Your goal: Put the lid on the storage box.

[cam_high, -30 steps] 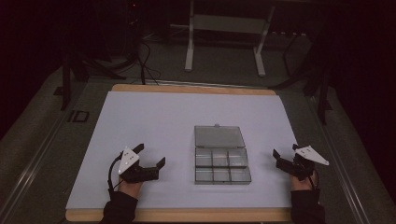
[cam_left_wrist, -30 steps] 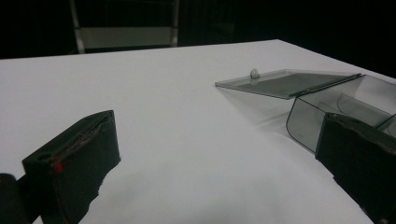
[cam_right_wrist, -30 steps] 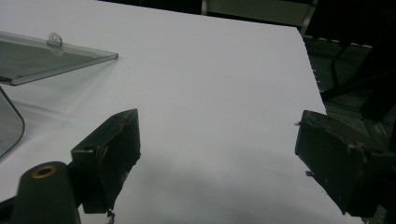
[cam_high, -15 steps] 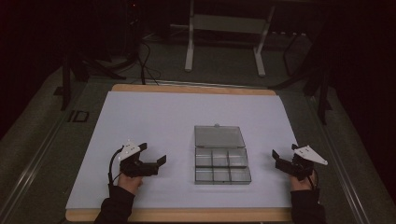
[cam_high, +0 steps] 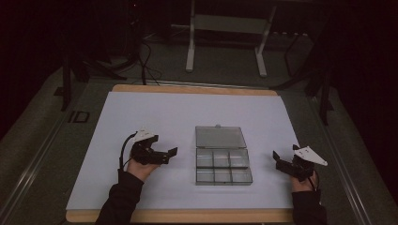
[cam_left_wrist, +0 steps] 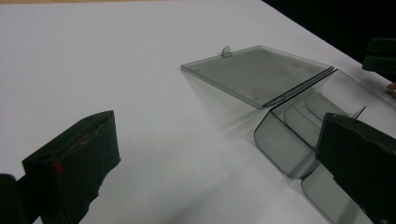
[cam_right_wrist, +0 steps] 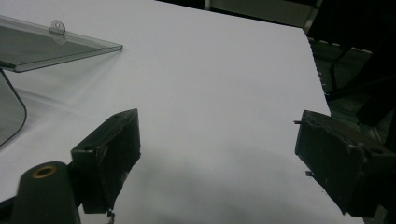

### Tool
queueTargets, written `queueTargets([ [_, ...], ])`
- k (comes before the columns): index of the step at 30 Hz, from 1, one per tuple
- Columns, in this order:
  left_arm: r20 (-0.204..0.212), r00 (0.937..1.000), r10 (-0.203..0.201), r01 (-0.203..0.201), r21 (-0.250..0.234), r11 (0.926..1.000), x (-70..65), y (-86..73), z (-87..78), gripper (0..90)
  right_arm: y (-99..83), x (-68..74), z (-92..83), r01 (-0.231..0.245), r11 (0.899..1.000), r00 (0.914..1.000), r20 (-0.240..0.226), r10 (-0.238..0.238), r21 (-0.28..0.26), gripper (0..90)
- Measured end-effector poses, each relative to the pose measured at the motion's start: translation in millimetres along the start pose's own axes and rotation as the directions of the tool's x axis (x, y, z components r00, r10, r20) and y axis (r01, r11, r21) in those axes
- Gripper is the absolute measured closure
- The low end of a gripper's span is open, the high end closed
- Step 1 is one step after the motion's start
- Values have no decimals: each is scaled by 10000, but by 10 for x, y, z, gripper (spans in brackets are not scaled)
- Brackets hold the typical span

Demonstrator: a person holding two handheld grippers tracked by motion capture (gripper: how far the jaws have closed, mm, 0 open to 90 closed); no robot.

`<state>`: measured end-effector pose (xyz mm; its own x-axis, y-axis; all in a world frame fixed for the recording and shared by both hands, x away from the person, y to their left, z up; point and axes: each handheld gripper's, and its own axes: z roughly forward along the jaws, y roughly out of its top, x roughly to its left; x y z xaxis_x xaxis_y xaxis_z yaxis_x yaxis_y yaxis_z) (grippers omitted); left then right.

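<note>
I hold 2 grippers low at the near edge of the table, 1 in each hand, and both are released with nothing between the jaws. My left gripper sits near and left of the clear compartment box, its jaws spread wide and aimed right toward the box, which I judge readies me to reach for it. In the left gripper view the box's rounded near corner lies just beyond my right-hand jaw, close but not touching.

My right gripper rests near and right of the box, also spread wide, jaws pointing left. It stands apart from the box, I judge as a waiting post so that either hand can come in from its own side.

The box lies between the 2 grippers, a little right of the table's middle. I count 6 compartments, 2 rows of 3, all looking empty. Its 1 lid is swung open and lies back on the far side, flat or nearly so, with 1 small latch tab on its far edge. Open like this, the compartments are free to reach from above.
</note>
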<state>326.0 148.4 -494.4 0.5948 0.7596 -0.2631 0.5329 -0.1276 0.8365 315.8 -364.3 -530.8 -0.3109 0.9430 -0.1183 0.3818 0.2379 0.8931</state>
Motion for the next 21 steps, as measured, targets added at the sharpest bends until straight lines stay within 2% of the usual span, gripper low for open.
queueTargets([
  [3, 37, 10000, 28, -28, 230, 9997, -10, 49, 63, 4, 0, 2, 0, 15, 10000, 10000, 5, -15, 3, 138],
  [8, 27, 10000, 50, -52, 779, 9969, -44, 156, 274, 5, 0, 6, -1, 65, 10000, 10000, 20, -65, 17, 138],
  [13, -49, 10000, -38, 42, 999, 9950, -38, 231, 438, 5, 1, 9, 4, 102, 9999, 9999, 32, -102, 41, 138],
  [17, 97, 9999, -73, 61, 1217, 9925, -47, 300, 566, 8, 2, 15, 6, 106, 9999, 9999, 49, -107, 91, 138],
  [19, 99, 9998, -193, 179, 1213, 9925, -61, 334, 627, 15, 2, 16, 8, 118, 9999, 9999, 61, -118, 99, 139],
  [21, 69, 9999, -150, 140, 1303, 9914, -83, 370, 694, 15, 2, 16, 10, 122, 9999, 9999, 57, -123, 122, 139],
])
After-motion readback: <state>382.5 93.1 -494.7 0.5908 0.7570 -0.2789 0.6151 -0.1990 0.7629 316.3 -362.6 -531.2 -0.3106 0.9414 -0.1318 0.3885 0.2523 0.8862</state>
